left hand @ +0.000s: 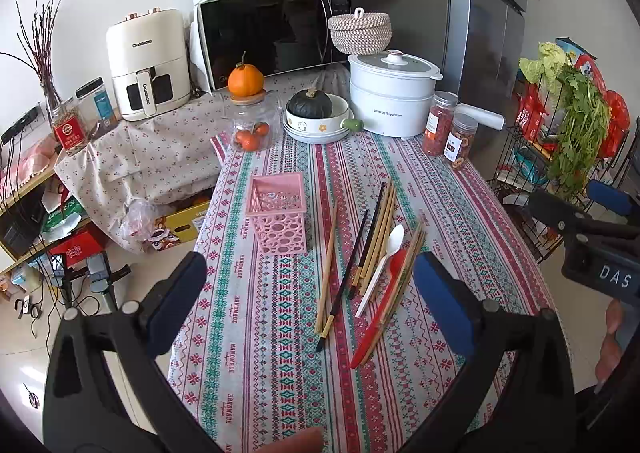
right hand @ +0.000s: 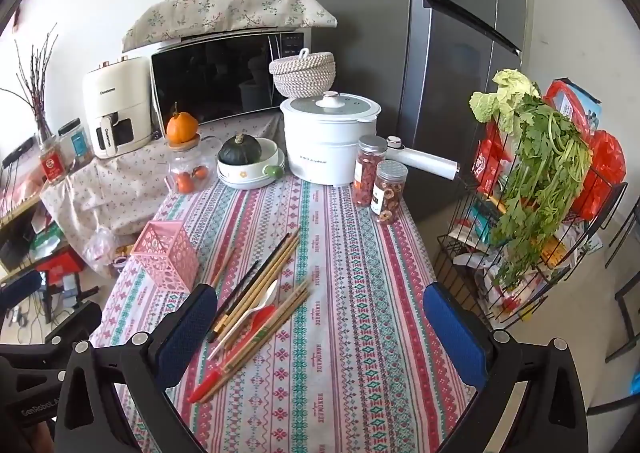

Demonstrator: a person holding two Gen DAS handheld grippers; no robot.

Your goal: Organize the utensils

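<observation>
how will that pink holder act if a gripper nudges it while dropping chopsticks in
The pink basket looks like thin openwork plastic and stands empty, so it is probably light and may slide or tip on the tablecloth. Its square base should stop it from rolling.

A home kitchen: a black-fronted microwave, cream air fryer, tall grey fridge and white electric cooking pot surround the cloth-covered worktop.

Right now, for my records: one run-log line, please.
left gripper open | right gripper open | chopsticks, spoons loose on tablecloth | pink lattice plastic holder empty
</observation>
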